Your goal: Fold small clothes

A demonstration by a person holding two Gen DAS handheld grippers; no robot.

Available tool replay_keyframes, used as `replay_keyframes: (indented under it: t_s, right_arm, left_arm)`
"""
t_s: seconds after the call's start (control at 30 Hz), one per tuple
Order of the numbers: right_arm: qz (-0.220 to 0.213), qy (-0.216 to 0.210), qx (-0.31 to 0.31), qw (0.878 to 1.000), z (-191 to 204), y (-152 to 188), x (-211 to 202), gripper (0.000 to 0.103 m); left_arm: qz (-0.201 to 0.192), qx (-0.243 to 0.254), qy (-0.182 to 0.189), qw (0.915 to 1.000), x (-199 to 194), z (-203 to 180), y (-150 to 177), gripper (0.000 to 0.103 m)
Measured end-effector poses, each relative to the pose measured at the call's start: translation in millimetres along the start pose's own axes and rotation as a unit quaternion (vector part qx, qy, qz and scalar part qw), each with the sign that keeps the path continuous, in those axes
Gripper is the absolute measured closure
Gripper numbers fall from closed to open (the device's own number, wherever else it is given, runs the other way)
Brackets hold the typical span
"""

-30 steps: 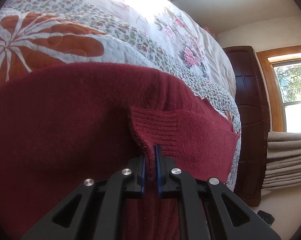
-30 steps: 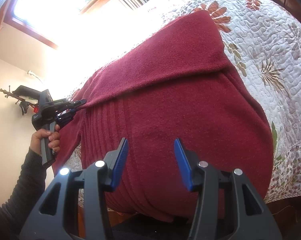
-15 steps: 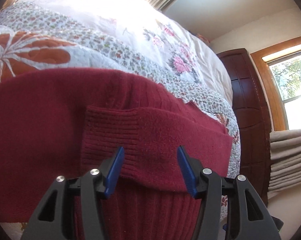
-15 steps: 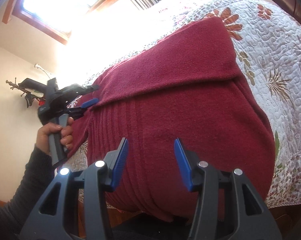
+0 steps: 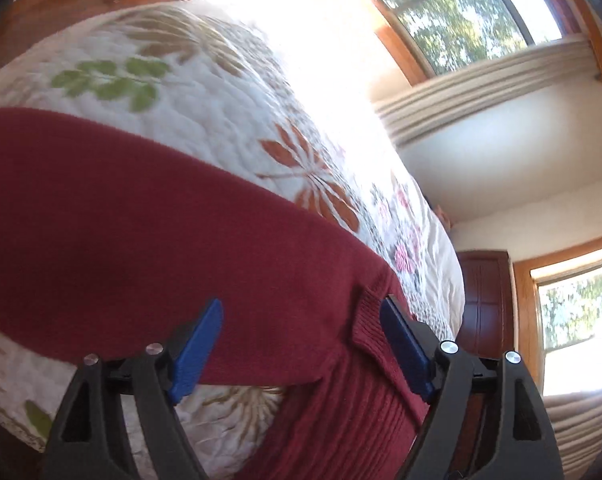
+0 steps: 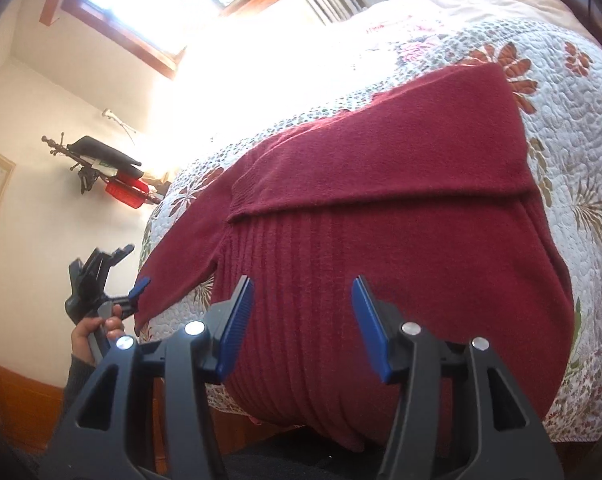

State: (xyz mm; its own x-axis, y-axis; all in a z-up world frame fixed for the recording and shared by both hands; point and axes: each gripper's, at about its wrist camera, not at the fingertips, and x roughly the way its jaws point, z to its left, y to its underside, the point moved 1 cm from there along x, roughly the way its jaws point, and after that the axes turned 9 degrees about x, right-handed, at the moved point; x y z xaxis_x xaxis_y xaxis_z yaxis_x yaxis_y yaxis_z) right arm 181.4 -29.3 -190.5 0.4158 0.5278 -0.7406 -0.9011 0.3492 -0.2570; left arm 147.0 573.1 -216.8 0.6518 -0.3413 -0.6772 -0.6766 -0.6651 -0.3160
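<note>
**Inspector:** Right wrist view, largest item first: quilted bedspread (image 6: pixel 573 128) covers the bed; red sweater (image 6: pixel 381 208) lies flat on it, ribbed hem draped over the near edge; one sleeve (image 6: pixel 381 160) is folded across the chest, its cuff (image 6: pixel 245 192) resting on the body.

**Clerk:** And the change?

**Inspector:** A second ago the left gripper (image 5: pixel 301 340) was clamped on that cuff; half a second ago its jaws had parted above it; now they stand wide apart with nothing between them, and the cuff (image 5: pixel 365 320) lies just beside the right-hand pad. From the right wrist view the same left gripper (image 6: pixel 135 292) has dropped off the bed's side, near the free sleeve (image 6: pixel 173 264) that runs out diagonally toward the edge; the person's hand (image 6: pixel 97 328) holds it low.

**Clerk:** Right gripper?

**Inspector:** Right gripper (image 6: pixel 301 320) hovers over the ribbed hem, fingers spread, holding nothing; its position has not shifted across the three samples.

**Clerk:** Meaning for the task?

**Inspector:** My judgement: the first sleeve fold is placed and released; it sits without slipping. The second sleeve remains unfolded; the left gripper appears to be heading for it. Body fold from the hem is still outstanding; task roughly a third complete.
</note>
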Motion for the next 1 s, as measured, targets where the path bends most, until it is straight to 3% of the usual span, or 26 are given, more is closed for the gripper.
replay_keyframes:
  t_s: [0.1,0.2,0.27,0.4,0.57,0.6,0.73,0.8,0.9,1.0]
  right_arm:
    - [0.021,-0.01,-0.022,0.999,16,1,13,0.05]
    - [0.043,-0.015,-0.046,0.998,33,6,24,0.05]
    - [0.051,-0.018,-0.057,0.997,42,8,29,0.049]
    - [0.059,-0.018,-0.073,0.995,53,14,31,0.047]
    - [0.047,-0.009,-0.063,0.997,48,17,20,0.047]
    - [0.044,-0.007,-0.057,0.997,43,18,17,0.047]
    - [0.034,-0.001,-0.035,0.999,23,19,6,0.047]
    - [0.027,-0.002,-0.024,0.999,15,19,1,0.047]
    - [0.018,-0.007,-0.01,1.0,4,18,-5,0.047]
    - [0.01,-0.011,-0.002,1.0,-3,17,-11,0.047]
  left_arm:
    - [-0.063,-0.091,-0.028,0.9935,-63,74,3,0.014]
    - [-0.102,-0.172,-0.041,0.9789,-103,134,11,0.014]
    - [-0.112,-0.207,-0.046,0.9709,-110,163,11,0.014]
    - [-0.096,-0.232,-0.052,0.9665,-96,195,-2,0.014]
    - [-0.077,-0.204,-0.096,0.9713,-81,188,-21,0.016]
    - [-0.073,-0.202,-0.103,0.9711,-80,187,-25,0.024]
    - [-0.061,-0.194,-0.126,0.971,-80,181,-38,0.08]
    - [-0.065,-0.187,-0.12,0.9728,-85,173,-45,0.093]
    - [-0.081,-0.165,-0.1,0.9779,-98,143,-61,0.094]
    - [-0.102,-0.086,-0.079,0.988,-112,75,-79,0.094]
